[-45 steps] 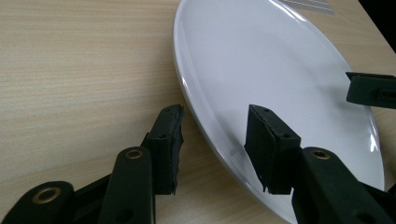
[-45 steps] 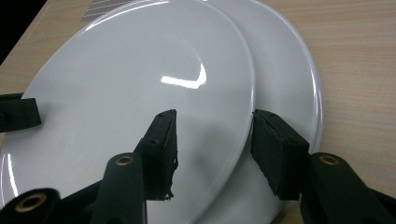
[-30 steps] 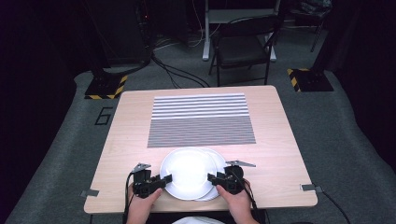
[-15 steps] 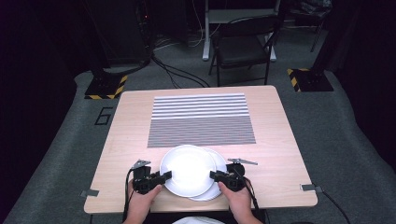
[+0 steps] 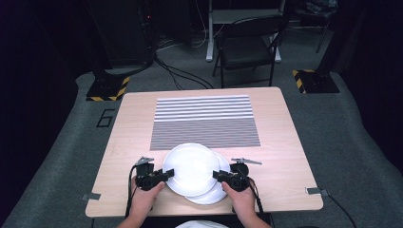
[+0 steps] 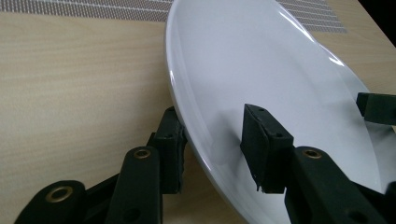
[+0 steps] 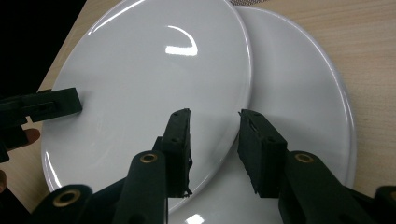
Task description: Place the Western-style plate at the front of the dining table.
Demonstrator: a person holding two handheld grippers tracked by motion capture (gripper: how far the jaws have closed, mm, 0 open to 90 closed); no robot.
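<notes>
Two white plates lie near the table's front edge. The upper plate (image 5: 190,166) (image 6: 261,60) (image 7: 149,84) rests tilted, offset to the left over the lower plate (image 5: 217,195) (image 7: 299,102). My left gripper (image 5: 167,174) (image 6: 217,135) is shut on the upper plate's left rim, one jaw beneath and one on top. My right gripper (image 5: 217,175) (image 7: 215,135) grips the same plate's right rim, again one jaw on each side. A hand holds each gripper from the front edge.
A grey striped mat (image 5: 204,121) covers the middle and far part of the wooden table (image 5: 285,142). A folding chair (image 5: 247,47) stands beyond the far edge, with cables and yellow-black stand bases (image 5: 104,88) on the floor.
The upper plate has slid slightly away and to the left off the lower one, exposing more of the lower plate's right rim. Both grippers stayed on it.
</notes>
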